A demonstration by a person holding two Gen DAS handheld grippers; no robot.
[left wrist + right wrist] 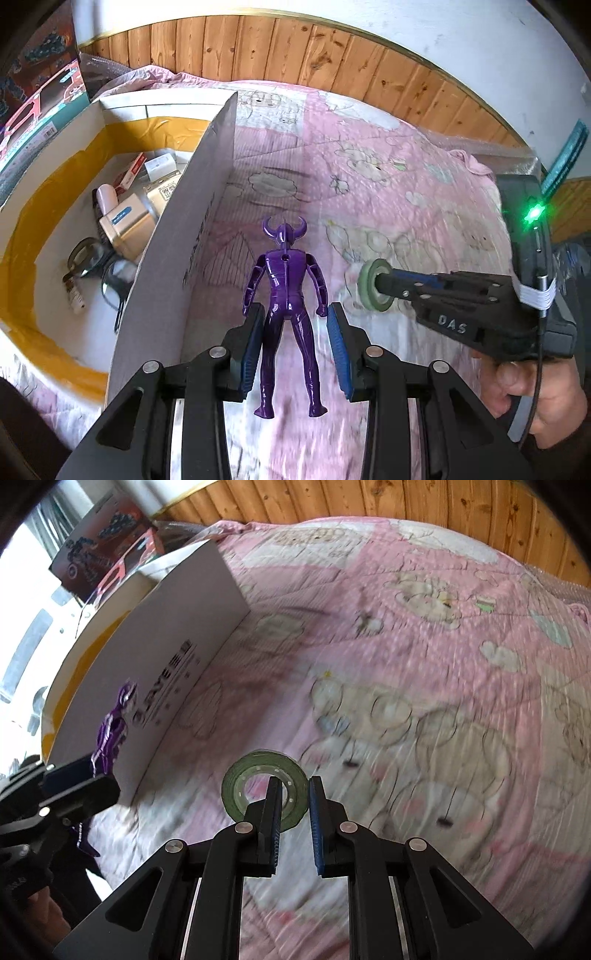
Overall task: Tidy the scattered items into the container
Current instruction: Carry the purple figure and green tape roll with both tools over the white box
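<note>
White cardboard box (207,155) is the landmark: open top, yellow tape lining the inner walls, printed black text on the outer side wall. It sits on a bed under a pink quilt (388,192) with a cartoon bear print and a bumpy stitched texture.

Inside the box: small cartons (127,225), a round-lens magnifier (86,256), a small bottle (75,295), other bits I can't make out.

Beyond the box's far-left corner: a printed toy carton (40,99), glossy. Wood-plank panelling (332,59) runs behind the bed.

Just right of the box wall: left gripper (295,350), jaws partway closed on a glossy purple plastic horned figure (286,295). The ribbed blue pads (338,350) sit at its hips and legs; contact looks likely on the left pad, but I can't confirm it on the right. The figure is upright in view with its back to the camera, outside the box.

Further right of the box: right gripper (293,823), jaws narrow, pinching the wall of a green tape roll (264,794), one finger through the core. The roll is a ring held edge-on above the quilt, well clear of the box. A hand (532,391) grips the handle.
</note>
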